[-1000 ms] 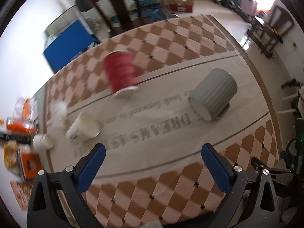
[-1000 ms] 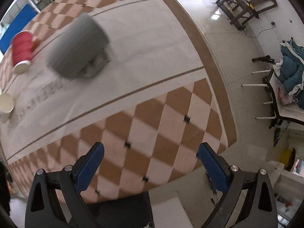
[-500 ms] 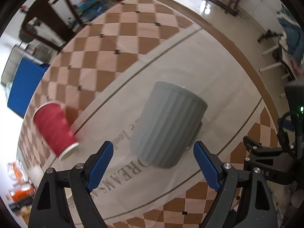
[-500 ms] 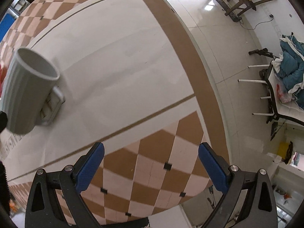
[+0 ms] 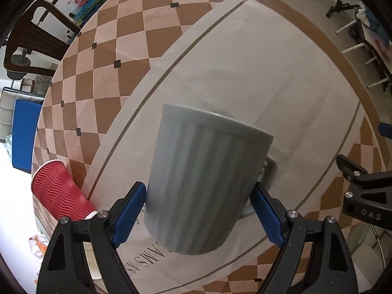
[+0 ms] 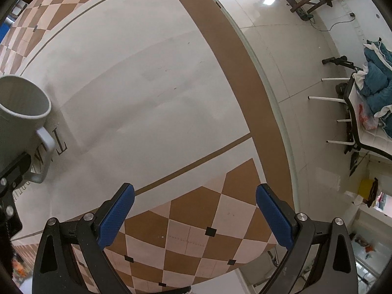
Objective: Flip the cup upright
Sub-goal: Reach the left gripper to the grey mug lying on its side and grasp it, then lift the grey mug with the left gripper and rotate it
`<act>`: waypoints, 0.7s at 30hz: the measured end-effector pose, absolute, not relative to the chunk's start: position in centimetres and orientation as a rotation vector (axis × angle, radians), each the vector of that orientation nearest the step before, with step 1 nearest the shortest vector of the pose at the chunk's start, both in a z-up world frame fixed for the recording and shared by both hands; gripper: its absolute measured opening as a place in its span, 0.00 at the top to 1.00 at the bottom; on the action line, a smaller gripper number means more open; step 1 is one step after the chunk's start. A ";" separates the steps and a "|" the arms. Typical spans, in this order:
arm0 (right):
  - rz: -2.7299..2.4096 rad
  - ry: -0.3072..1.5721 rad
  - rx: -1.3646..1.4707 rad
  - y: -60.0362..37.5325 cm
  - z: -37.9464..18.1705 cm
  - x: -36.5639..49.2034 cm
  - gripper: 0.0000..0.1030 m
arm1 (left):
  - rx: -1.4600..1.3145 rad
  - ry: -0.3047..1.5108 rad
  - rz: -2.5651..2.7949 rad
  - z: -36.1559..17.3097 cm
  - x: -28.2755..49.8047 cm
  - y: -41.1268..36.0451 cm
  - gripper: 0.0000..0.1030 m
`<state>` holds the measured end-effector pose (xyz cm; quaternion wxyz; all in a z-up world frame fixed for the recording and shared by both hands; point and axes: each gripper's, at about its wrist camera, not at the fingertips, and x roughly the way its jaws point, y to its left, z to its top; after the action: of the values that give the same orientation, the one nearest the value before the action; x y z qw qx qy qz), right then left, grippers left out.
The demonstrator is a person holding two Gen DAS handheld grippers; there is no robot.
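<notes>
1. Since the half-second-earlier frame, our left gripper (image 5: 198,218) has closed in: grey mug (image 5: 208,181) now sits between its fingers, pads touching its sides
2. Mug axis near-vertical, open mouth up in right view; handle faces idle, wide-open right gripper (image 6: 194,215)

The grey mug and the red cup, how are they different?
The grey mug is ceramic-looking with straight ribs and a side handle; the red cup has wavy ridges and no handle. The mug sits between the left gripper jaws, mouth up in the right wrist view; the red cup stands alone, mouth down, on the tablecloth. Both are ridged cups.
</notes>
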<state>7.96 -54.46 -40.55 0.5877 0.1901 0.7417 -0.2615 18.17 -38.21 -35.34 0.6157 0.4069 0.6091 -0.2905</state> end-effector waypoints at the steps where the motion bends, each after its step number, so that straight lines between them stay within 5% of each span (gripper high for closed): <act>1: -0.608 1.728 0.443 -54.5 -40.7 8.0 0.03 | 0.934 1.404 -0.670 -35.4 18.4 -38.2 0.17; 21: -0.615 1.718 0.431 -52.6 -40.2 7.2 0.03 | 0.885 1.375 -0.623 -36.7 19.4 -35.8 0.20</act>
<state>7.23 -52.62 -40.18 0.5919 0.1853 0.7385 -0.2643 19.42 -35.78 -36.74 0.6409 0.3881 0.6032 -0.2734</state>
